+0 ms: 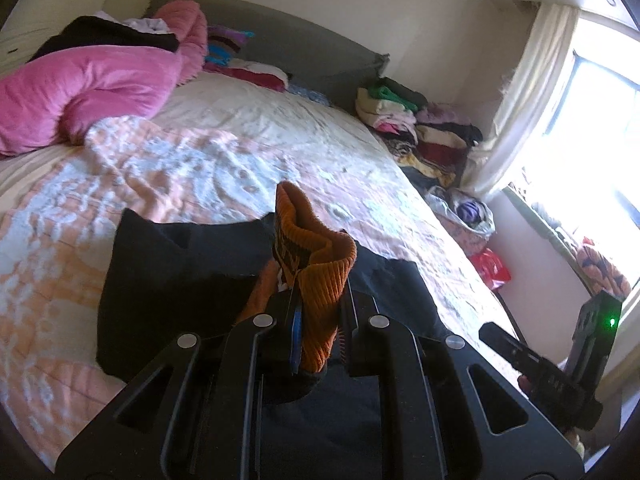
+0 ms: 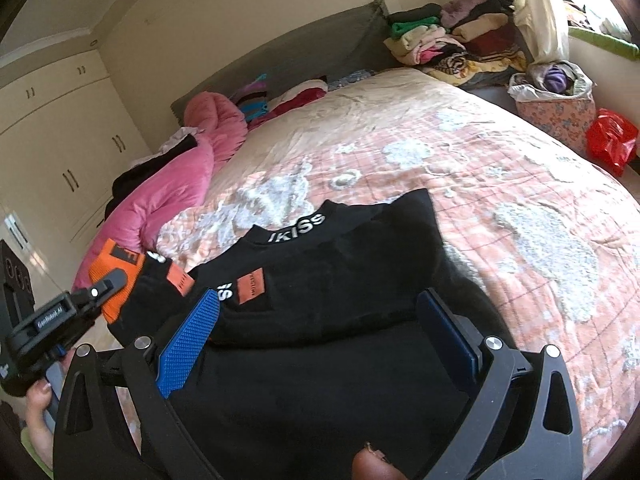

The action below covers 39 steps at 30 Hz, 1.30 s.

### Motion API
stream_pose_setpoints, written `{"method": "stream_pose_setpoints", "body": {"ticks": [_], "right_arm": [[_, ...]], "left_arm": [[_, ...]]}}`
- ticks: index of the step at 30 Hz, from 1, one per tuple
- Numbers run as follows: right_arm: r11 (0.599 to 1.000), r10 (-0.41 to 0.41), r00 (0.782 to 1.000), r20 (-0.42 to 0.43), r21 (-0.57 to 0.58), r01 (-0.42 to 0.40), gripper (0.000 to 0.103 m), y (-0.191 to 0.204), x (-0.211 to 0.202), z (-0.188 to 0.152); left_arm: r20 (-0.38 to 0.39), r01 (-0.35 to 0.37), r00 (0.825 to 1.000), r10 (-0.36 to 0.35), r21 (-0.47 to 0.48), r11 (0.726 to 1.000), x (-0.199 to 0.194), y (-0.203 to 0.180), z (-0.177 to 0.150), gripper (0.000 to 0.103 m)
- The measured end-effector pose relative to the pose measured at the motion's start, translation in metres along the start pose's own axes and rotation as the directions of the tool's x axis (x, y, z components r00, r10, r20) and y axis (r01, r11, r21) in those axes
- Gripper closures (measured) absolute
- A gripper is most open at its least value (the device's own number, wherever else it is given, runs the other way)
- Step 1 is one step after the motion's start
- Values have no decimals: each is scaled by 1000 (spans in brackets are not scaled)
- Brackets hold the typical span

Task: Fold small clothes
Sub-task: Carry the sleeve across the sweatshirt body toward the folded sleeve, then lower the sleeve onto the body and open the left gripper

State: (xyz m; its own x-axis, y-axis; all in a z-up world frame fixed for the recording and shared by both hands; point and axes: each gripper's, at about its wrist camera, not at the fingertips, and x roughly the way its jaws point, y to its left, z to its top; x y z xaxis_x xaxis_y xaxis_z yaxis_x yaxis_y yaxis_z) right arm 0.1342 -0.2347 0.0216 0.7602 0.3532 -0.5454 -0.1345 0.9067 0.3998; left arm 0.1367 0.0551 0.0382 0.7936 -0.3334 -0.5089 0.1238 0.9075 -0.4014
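You had one black sweater [image 2: 320, 280] spread on the bed's quilt [image 2: 500, 208], near its front edge, with the white lettering "IKISS" on its collar and two orange patches (both on the chest side nearest you). Its one orange ribbed cuff [image 1: 316, 276] was pinched in your left gripper [image 1: 316, 320], whose jaws were closed tight on the knit, lifting it above the black fabric. From the right wrist camera that same cuff showed at the sweater's left end, with the left gripper clamped over it and your fingers wrapped on its handle.

Your right gripper [image 2: 320, 320] stood wide, its two blue pads apart over the sweater's lower body, nothing pressed between them.

Further out, one pink duvet [image 1: 80, 88] lay bunched at the bed's left side with a black garment on top of it. One grey headboard [image 1: 300, 48] ran behind. Beside the bed by the window sat one heap of folded clothes [image 2: 452, 44], one flowered basket [image 2: 556, 112] and one red bag [image 2: 612, 140]. One curtain [image 1: 528, 92] hung at the bright window.
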Motion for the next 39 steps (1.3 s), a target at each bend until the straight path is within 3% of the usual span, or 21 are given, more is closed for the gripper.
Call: {"method": "stream_pose_setpoints", "body": {"ticks": [9, 17, 22, 26, 28, 30, 35, 37, 39], "right_arm": [[997, -60, 998, -6, 50, 60, 4, -25, -4, 0], [994, -88, 996, -20, 70, 89, 4, -37, -4, -3], [992, -99, 995, -34, 70, 101, 4, -37, -1, -4], [993, -100, 994, -44, 63, 102, 4, -34, 3, -5], [993, -98, 994, -54, 61, 101, 4, -32, 6, -6], [994, -91, 993, -72, 53, 95, 4, -28, 10, -9], [998, -56, 987, -153, -2, 57, 4, -10, 31, -21], [999, -42, 982, -184, -24, 38, 4, 1, 42, -27], [999, -29, 978, -209, -39, 21, 4, 9, 51, -33]], "left_arm": [[-80, 43, 996, -41, 33, 998, 27, -17, -18, 96], [-181, 78, 981, -70, 40, 996, 55, -21, -37, 91], [-230, 92, 970, -81, 41, 995, 62, -22, -46, 69], [-254, 92, 964, -76, 52, 994, 65, -24, -51, 63], [-252, 89, 965, -74, 50, 995, 62, -21, -51, 59], [-239, 77, 969, -64, 45, 996, 57, -18, -48, 48], [-169, -48, 984, 60, 74, 996, 39, -2, -35, 25], [-120, -119, 984, 130, 95, 988, 30, 3, -29, 9], [-97, -164, 980, 174, 103, 981, 24, 10, -23, 9]]}}
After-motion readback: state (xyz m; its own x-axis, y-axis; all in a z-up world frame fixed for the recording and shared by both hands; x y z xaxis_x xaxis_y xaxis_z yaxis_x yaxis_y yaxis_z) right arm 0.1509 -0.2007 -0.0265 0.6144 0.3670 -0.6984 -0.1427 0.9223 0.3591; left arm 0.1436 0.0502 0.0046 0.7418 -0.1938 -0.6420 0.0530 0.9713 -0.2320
